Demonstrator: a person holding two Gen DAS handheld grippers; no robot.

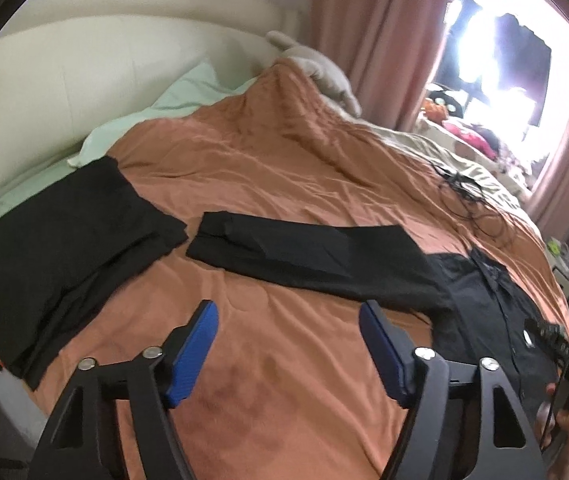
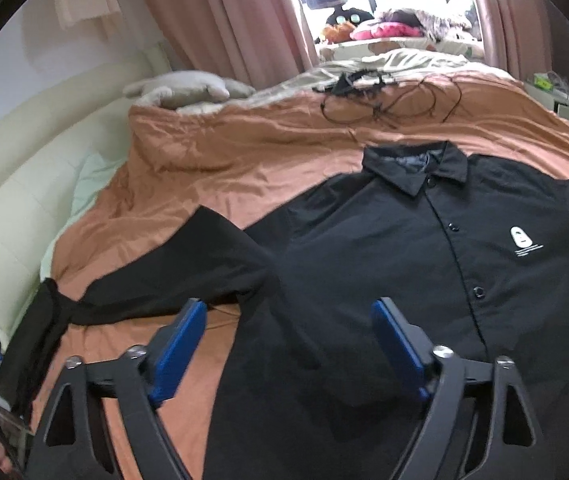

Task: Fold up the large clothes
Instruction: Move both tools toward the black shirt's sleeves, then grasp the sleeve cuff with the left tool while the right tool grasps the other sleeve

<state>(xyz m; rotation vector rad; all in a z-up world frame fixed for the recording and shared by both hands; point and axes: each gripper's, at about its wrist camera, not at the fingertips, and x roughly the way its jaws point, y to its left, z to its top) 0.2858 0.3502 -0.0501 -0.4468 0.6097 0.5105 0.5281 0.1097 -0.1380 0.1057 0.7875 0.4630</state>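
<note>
Hovering both grippers released, left gripper (image 1: pixel 288 328) over bare bed (image 1: pixel 284 168), right gripper (image 2: pixel 288 328) above the shirt (image 2: pixel 424 248), I'd pinch the sleeve (image 2: pixel 172 268) edge cleanly, one layer only.

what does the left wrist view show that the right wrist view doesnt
Only the left wrist view shows the folded black garment lying by the cream headboard, and the left tool open above bare orange bedspread.

Only the right wrist view shows the shirt's collar and white chest logo clearly, and the right tool open over the shirt's lower part.

Both show the black shirt spread flat, its long sleeve, the tangled cable and pink curtains.
</note>
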